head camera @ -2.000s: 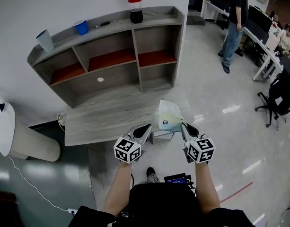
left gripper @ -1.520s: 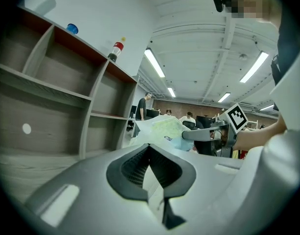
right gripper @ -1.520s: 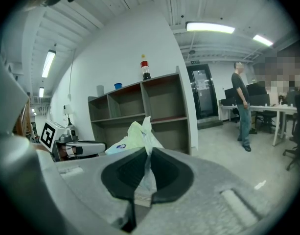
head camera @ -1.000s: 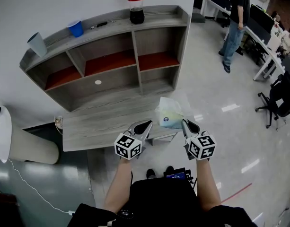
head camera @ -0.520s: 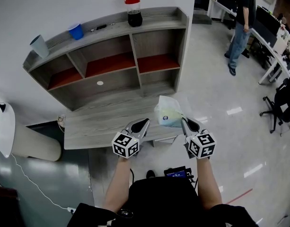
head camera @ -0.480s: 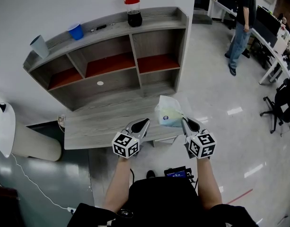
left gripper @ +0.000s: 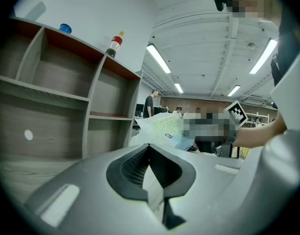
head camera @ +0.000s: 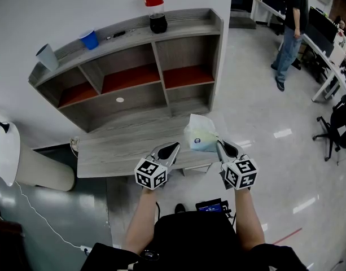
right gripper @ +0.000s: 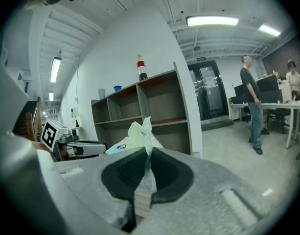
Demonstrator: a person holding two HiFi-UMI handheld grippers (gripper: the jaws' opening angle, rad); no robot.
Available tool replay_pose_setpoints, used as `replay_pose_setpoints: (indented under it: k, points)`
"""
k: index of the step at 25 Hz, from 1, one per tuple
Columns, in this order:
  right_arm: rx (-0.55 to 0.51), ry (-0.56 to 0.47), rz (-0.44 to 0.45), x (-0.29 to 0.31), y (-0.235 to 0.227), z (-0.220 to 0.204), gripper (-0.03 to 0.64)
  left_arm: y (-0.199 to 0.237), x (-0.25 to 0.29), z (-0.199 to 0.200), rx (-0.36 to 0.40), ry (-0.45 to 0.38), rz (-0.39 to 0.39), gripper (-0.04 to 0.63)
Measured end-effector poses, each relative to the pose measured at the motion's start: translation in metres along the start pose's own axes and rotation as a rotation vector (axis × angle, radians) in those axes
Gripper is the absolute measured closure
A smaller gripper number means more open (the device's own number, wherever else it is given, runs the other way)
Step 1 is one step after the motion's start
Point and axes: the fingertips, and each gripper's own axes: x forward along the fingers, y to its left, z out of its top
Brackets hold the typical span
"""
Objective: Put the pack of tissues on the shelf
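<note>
The pack of tissues (head camera: 200,135), a pale crinkly plastic pack with a blue mark, hangs in the air over the right end of the grey desk (head camera: 122,148). My right gripper (head camera: 219,145) is shut on its plastic edge. In the right gripper view the wrapper (right gripper: 132,136) runs up from between the closed pads of that gripper (right gripper: 147,155). My left gripper (head camera: 174,147) hovers beside the pack on its left, shut and holding nothing. In the left gripper view the left gripper (left gripper: 149,148) points toward the shelf and the pack (left gripper: 164,129) shows to its right. The grey shelf unit (head camera: 217,49) with red boards stands beyond the desk.
On the shelf's top stand a cola bottle (head camera: 154,7), a blue cup (head camera: 89,39) and a grey cup (head camera: 47,55). Its compartments look bare. A white rounded object (head camera: 3,151) lies at the left. A person (head camera: 294,33) stands by office desks and chairs (head camera: 336,123) at the right.
The pack and both grippers stay nearly where they were. The standing person at the back has stepped a little to the right.
</note>
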Motion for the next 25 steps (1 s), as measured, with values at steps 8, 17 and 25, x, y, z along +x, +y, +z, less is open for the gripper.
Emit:
replay_pose_setpoints:
  k: [8, 17, 25]
  points:
    - [-0.001, -0.007, 0.026, -0.001, -0.009, 0.002, 0.600, -0.007, 0.008, 0.000, 0.002, 0.000, 0.017, 0.601]
    - [0.000, -0.019, 0.094, -0.004, -0.023, 0.005, 0.600, -0.030, 0.029, 0.000, 0.002, 0.006, 0.024, 0.601]
    - [0.023, -0.046, 0.117, 0.001, -0.035, 0.013, 0.601, -0.038, 0.040, 0.003, -0.020, -0.007, 0.034, 0.601]
